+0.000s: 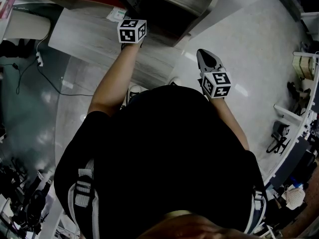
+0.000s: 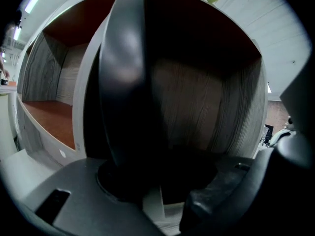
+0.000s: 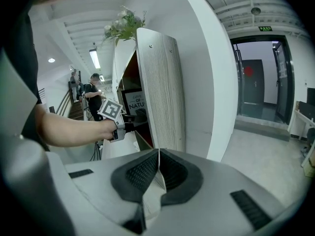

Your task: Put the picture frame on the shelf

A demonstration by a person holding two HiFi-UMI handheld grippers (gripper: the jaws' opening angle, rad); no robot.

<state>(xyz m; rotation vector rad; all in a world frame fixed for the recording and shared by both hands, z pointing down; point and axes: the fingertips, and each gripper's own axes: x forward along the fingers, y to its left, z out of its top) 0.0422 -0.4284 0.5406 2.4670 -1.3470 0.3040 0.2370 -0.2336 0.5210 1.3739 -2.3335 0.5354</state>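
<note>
The picture frame [image 2: 123, 82] stands in the wood-grain shelf's [image 2: 216, 112] compartment, seen edge-on as a dark upright slab. My left gripper [image 2: 165, 193] is open around it, its jaws apart with the frame between them near the left one. In the right gripper view the frame [image 3: 134, 102] shows white lettering on black, inside the shelf [image 3: 162, 92], with the left gripper [image 3: 123, 127] reaching up to it. From the head view the left gripper [image 1: 132, 31] is at the shelf opening [image 1: 164, 14]. My right gripper [image 3: 157, 166] is shut and empty, hanging back from the shelf [image 1: 207, 59].
A green plant [image 3: 125, 26] sits on top of the shelf. A person [image 3: 93, 95] stands far behind it. A white pillar [image 3: 206, 73] rises beside the shelf, with dark glass doors [image 3: 256, 82] beyond. Cables [image 1: 45, 68] lie on the floor at left, and furniture [image 1: 299, 108] crowds the right.
</note>
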